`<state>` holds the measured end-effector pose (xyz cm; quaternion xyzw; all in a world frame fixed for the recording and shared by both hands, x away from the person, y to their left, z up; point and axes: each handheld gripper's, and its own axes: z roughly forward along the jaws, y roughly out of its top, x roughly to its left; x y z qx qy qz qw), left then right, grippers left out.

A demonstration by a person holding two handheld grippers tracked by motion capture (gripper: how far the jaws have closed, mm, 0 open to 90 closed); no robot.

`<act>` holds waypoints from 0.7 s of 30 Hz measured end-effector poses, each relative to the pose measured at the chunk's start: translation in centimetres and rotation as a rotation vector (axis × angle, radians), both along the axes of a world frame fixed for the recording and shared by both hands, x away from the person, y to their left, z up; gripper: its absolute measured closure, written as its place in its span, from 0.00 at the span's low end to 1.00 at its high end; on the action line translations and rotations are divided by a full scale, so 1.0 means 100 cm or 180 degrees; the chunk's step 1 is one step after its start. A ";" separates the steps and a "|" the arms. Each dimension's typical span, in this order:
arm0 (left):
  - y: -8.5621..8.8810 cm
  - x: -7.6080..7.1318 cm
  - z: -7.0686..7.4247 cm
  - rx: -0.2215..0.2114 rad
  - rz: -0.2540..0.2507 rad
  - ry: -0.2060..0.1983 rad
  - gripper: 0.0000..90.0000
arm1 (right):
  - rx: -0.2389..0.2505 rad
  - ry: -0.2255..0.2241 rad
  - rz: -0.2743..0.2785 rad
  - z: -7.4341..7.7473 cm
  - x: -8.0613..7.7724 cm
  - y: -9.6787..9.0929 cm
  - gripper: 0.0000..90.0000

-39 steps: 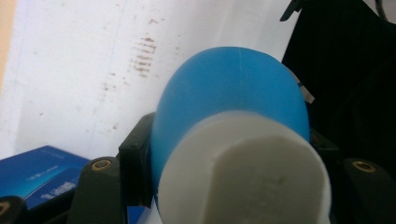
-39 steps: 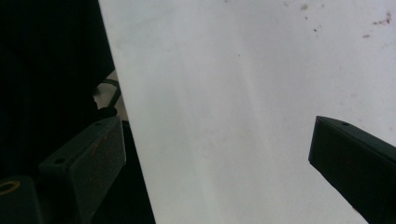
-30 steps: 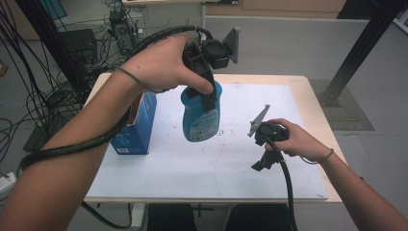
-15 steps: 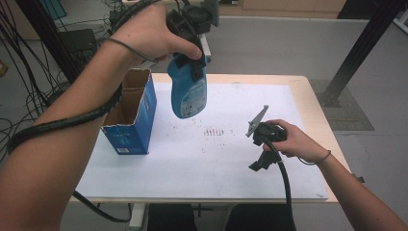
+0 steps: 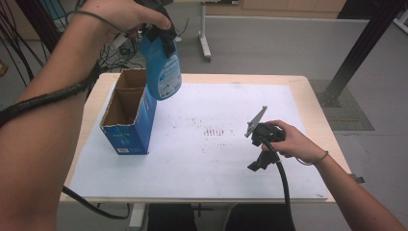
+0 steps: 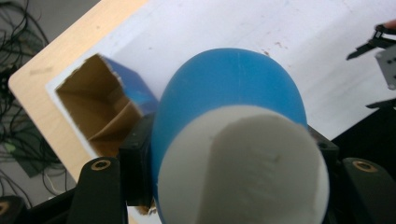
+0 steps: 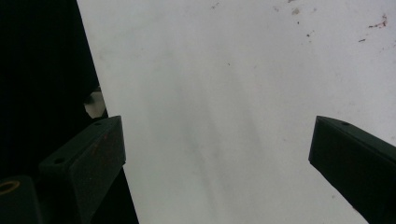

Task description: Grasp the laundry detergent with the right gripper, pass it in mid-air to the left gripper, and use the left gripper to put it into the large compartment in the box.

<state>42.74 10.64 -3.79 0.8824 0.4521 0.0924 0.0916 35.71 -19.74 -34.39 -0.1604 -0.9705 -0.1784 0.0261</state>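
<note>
left gripper [image 5: 161,33]: raised high over the far left corner of the tabletop, jaws clamped on either side of the blue bottle, which was up in the air and not touching anything

blue bottle [image 5: 162,70]: hung neck up with its bottom pointing down, right above the open box, more over the box's right side from the high view. In the left gripper view [image 6: 233,154] the pale cap end sat closest to the camera and the blue body bulged out past it between the jaws

box [image 5: 129,115]: blue cardboard, top flaps open, brown inside. It stood near the left edge of the tabletop, on the white sheet's left part. Looked empty as far as I could see in, though the bottom was pretty dark

right gripper [image 5: 262,144]: held low near the right edge of the tabletop, toward the near side. Jaws were spread wide apart with nothing between them, just white sheet [image 7: 224,116] under them

white sheet [image 5: 216,159]: covered most of the tabletop, with some dark specks and smudges around the middle

tabletop [image 5: 315,110]: light wood showing round the sheet's edges
</note>
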 end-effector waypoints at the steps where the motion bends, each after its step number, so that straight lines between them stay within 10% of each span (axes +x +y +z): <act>1: 0.000 0.000 0.000 0.0000 0.0000 0.0000 0.42 | 0.0000 0.0000 0.0000 0.000 0.000 0.000 0.04; 21: 0.079 0.025 -0.002 0.0017 0.1060 -0.0033 0.42 | 0.0020 -0.0038 0.0043 -0.002 -0.001 0.005 0.04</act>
